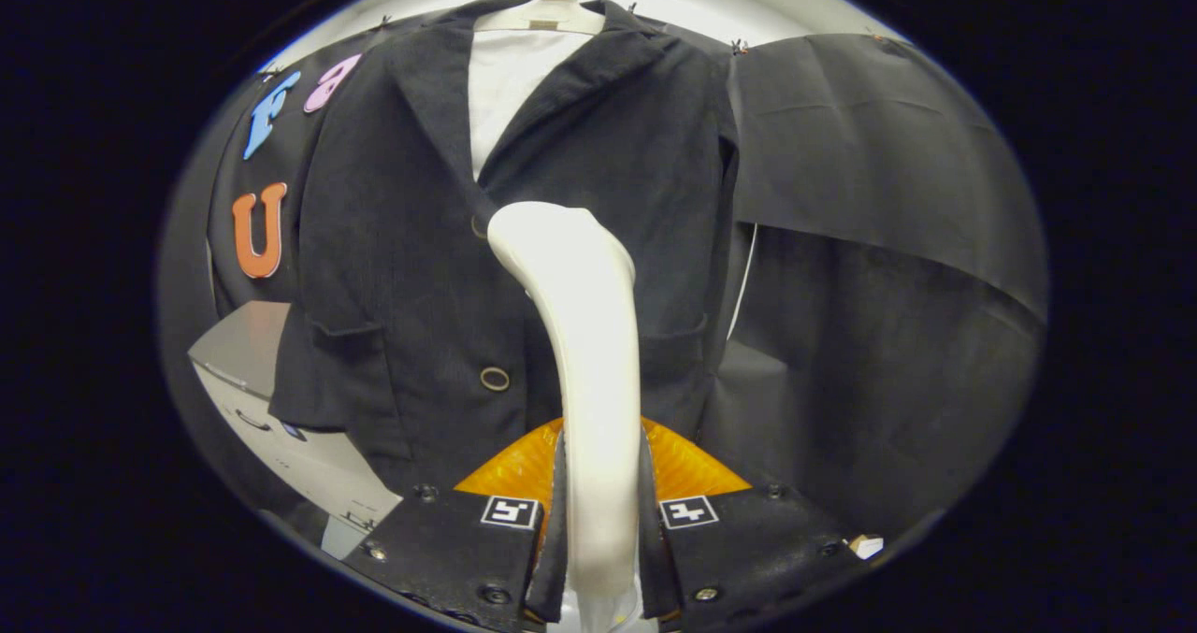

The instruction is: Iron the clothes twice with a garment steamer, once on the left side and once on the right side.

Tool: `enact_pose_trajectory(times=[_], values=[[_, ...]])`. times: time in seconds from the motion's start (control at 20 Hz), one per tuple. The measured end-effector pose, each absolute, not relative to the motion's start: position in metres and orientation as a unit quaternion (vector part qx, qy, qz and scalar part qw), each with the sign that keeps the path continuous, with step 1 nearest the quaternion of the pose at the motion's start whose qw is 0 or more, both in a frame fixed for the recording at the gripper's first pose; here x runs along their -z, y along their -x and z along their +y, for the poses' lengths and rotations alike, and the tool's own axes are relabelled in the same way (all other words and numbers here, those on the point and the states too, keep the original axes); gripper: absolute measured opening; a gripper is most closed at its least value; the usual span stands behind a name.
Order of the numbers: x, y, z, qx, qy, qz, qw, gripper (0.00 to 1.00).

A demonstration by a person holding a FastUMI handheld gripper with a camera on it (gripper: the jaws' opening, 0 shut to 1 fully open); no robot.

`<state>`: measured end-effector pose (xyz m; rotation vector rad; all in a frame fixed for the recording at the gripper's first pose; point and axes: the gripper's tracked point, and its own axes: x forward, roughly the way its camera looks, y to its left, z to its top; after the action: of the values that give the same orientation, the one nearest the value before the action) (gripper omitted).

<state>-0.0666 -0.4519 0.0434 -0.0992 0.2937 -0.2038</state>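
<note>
The black cloth wall [888, 268] fills everything behind, and at two o'clock one sheet of it droops over another in a slanting fold. In front of it, from twelve o'clock down to my fingers, hangs the dark jacket [402, 240], facing me on a pale hanger [542, 16] whose hook is cut off at the top. A white shirt [505, 81] shows in the V between the lapels; the rest of it is hidden under the jacket. The jacket's hem is hidden behind me and the steamer. Its right-hand pocket at three o'clock is partly covered by the steamer, and its sleeve on that side is hard to tell from the cloth behind.

At eight o'clock a grey cabinet [281, 427] pokes out from behind the jacket, mostly covered by it.

I hold the white steamer [589, 352] upright. My gripper [598, 521] is closed narrowly on its handle, one finger pressed on each side. It rises from six o'clock straight ahead, and its rounded head lies over the jacket's front, just right of the upper button [479, 227], which it half hides. Whether the head touches the fabric I cannot tell. The lower button [495, 379] sits clear at seven o'clock from the head. I point level at the jacket's middle.
</note>
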Motion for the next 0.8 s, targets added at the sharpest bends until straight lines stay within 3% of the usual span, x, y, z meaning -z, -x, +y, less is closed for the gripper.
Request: enact_pose_trajectory(times=[0.8], values=[[0.044, 0.081, -0.462, 0.114, 0.048, 0.197, 0.973, 0.34]])
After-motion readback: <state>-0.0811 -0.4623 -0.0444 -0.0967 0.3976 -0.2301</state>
